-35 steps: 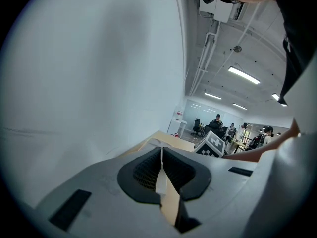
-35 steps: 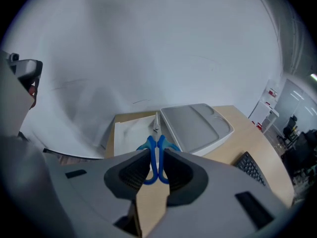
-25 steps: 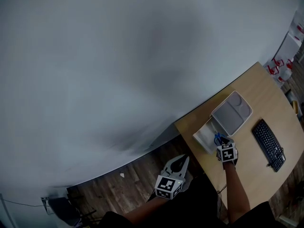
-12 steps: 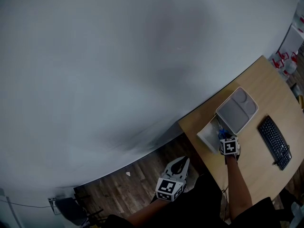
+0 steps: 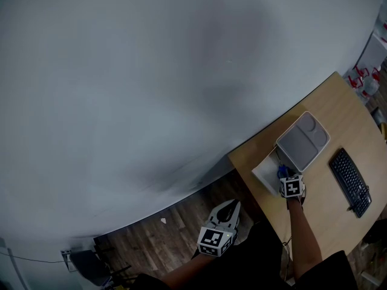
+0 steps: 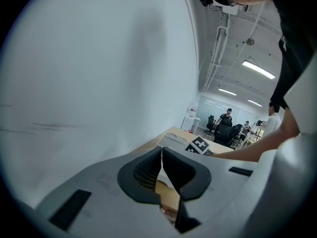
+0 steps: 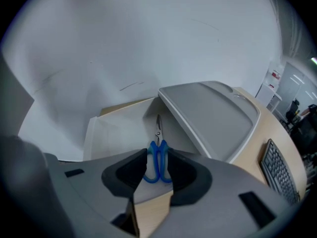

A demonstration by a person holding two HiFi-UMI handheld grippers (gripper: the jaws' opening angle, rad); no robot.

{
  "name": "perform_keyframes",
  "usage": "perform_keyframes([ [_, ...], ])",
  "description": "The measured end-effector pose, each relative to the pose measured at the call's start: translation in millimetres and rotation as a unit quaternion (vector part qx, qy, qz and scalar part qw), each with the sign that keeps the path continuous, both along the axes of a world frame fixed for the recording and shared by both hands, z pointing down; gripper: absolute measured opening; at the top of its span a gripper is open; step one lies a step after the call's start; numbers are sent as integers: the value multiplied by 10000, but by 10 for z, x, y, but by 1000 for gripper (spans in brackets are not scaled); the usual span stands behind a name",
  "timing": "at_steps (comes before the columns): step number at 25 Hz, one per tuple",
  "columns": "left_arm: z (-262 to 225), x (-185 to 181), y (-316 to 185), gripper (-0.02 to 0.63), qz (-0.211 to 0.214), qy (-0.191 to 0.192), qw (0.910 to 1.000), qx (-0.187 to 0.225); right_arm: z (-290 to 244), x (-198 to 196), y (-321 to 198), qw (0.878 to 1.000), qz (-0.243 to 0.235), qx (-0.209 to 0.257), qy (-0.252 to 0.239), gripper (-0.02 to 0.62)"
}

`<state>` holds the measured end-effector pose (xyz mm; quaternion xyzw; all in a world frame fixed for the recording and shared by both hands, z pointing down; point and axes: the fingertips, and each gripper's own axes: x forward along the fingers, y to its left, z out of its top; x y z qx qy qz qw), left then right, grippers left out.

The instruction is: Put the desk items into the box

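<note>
The right tool (image 7: pixel 157 158) is closed on a pair of blue-handled scissors (image 7: pixel 158 133), its pads pressing the handle loops from either side while the metal blades point forward and down into the open white box (image 7: pixel 91 135). The box sits at the near corner of the wooden counter (image 7: pixel 252 152), and its grey lid (image 7: pixel 208 115) leans up against the right wall of the box. A black keyboard (image 7: pixel 277 175) lies well to the right. The left tool (image 6: pixel 161 170) hangs off the counter edge above the floor, pads drawn together to a thin slit with nothing between them.

The step in hand looks like the drop of the scissors into the box. To do it well, bring the blade tips low over the bare box floor, keeping them left of the leaning lid so they do not knock it. Tilt the scissors flatter before opening the pads, so they slide in rather than land on their points. Open gently and lift straight back.
</note>
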<state>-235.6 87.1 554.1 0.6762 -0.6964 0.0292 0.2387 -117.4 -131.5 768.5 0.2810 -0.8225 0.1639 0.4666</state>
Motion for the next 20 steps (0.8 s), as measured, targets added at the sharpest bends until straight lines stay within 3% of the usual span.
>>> perform_keyframes([
  [8, -50, 54, -28, 21, 114, 21, 9998, 131, -206, 33, 51, 9975, 360, -9, -602, 190],
  [20, -412, 322, -200, 21, 774, 121, 9955, 530, -1188, 317, 300, 9795, 1052, 497, -1644, 137],
])
